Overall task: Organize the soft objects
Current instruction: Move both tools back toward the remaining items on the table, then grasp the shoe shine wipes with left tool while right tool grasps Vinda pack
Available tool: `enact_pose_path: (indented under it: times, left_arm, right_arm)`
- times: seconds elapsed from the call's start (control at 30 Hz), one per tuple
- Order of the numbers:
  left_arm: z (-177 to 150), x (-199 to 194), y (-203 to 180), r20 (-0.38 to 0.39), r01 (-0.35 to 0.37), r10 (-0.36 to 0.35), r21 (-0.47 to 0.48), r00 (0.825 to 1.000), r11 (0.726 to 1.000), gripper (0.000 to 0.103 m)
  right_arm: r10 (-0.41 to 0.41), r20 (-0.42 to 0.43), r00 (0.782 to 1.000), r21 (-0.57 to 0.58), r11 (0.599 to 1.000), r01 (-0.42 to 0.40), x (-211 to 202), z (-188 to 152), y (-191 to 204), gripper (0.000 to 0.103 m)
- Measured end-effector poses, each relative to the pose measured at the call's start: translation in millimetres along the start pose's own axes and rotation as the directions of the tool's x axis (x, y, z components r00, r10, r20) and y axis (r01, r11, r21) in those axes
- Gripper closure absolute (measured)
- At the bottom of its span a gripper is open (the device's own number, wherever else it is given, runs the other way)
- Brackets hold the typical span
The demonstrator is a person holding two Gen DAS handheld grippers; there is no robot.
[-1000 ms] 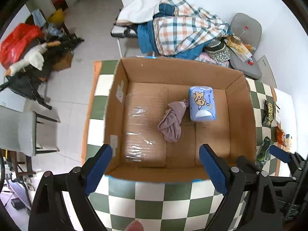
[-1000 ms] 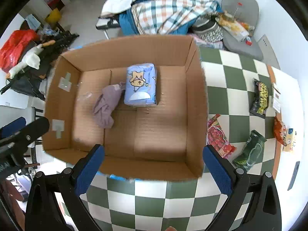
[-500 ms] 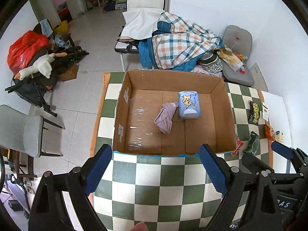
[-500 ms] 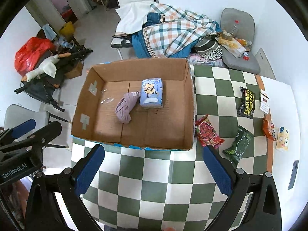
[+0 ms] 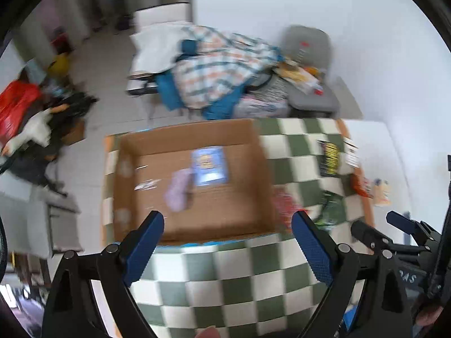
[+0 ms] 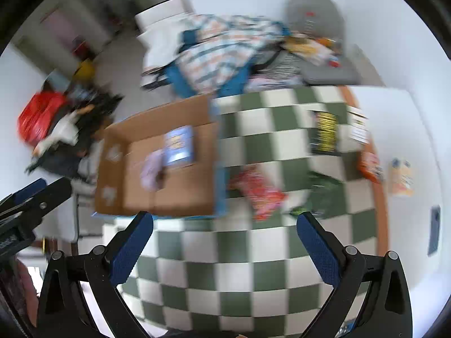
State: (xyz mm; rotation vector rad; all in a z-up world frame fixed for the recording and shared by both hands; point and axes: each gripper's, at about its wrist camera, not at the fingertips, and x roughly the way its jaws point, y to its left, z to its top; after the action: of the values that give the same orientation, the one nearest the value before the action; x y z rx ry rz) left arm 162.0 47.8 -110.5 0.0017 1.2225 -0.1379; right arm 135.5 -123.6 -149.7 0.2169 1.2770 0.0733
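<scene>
An open cardboard box (image 5: 262, 174) (image 6: 208, 129) stands on the green-and-white checkered table (image 5: 220, 287) (image 6: 225, 267). Inside lie a blue tissue pack (image 5: 210, 166) (image 6: 179, 146) and a mauve cloth (image 5: 177, 194) (image 6: 150, 169). My left gripper (image 5: 227, 225) is open and empty, high above the table in front of the box. My right gripper (image 6: 224, 222) is open and empty, to the right of the box's near corner; it also shows at the lower right of the left wrist view (image 5: 400, 222). Both views are blurred.
Snack packets lie on the table right of the box: a red one (image 6: 259, 191), a green one (image 6: 321, 194), a black-and-yellow one (image 6: 324, 135), an orange one (image 6: 370, 166). Beyond the table are a plaid blanket pile (image 5: 220, 70), a grey chair (image 5: 307, 64) and floor clutter (image 5: 31, 121).
Both grippers have swung to the right and drawn further back from the box. The box now sits left of centre and the snack packets have come into view. Both stay open.
</scene>
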Motion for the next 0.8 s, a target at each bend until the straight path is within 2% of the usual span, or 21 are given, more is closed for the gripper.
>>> enact_pose_path:
  times: [0.13,0.3,0.4,0.47,0.6,0.8]
  left_arm:
    - [34.5,47.8,-70.5,-0.089,0.085,-0.079,0.071,0.993,0.994,0.010]
    - [70.3,127.1,-153.3,-0.217,0.125,-0.092,0.146,0.972,0.981,0.010]
    - [87.3,183.5,-196.6,-0.304,0.139,-0.087,0.153,0.949,0.978,0.010]
    - [97.0,222.5,-223.2,-0.366,0.153,-0.090,0.148,0.926,0.977,0.010]
    - [109.6,280.3,-258.4,-0.429,0.144,-0.062,0.160,0.901,0.977,0.014]
    - [119.4,350.1,-286.6,-0.507,0.120,-0.022,0.161,0.862,0.980,0.015]
  right_arm:
    - [-0.089,0.006,0.996,0.142,0.986,0.087,-7.4,10.2,-100.3,0.000]
    - [-0.202,-0.020,0.979,0.272,0.941,0.200,-2.6,22.4,-220.2,0.000]
    - [-0.246,-0.038,0.969,0.342,0.908,0.244,13.2,30.7,-293.6,0.000]
    - [-0.264,-0.069,0.962,0.385,0.883,0.270,31.6,35.5,-341.1,0.000]
    - [-0.220,-0.146,0.964,0.448,0.854,0.263,77.5,43.6,-410.9,0.000]
    - [-0.165,-0.260,0.951,0.480,0.833,0.275,148.6,51.1,-464.3,0.000]
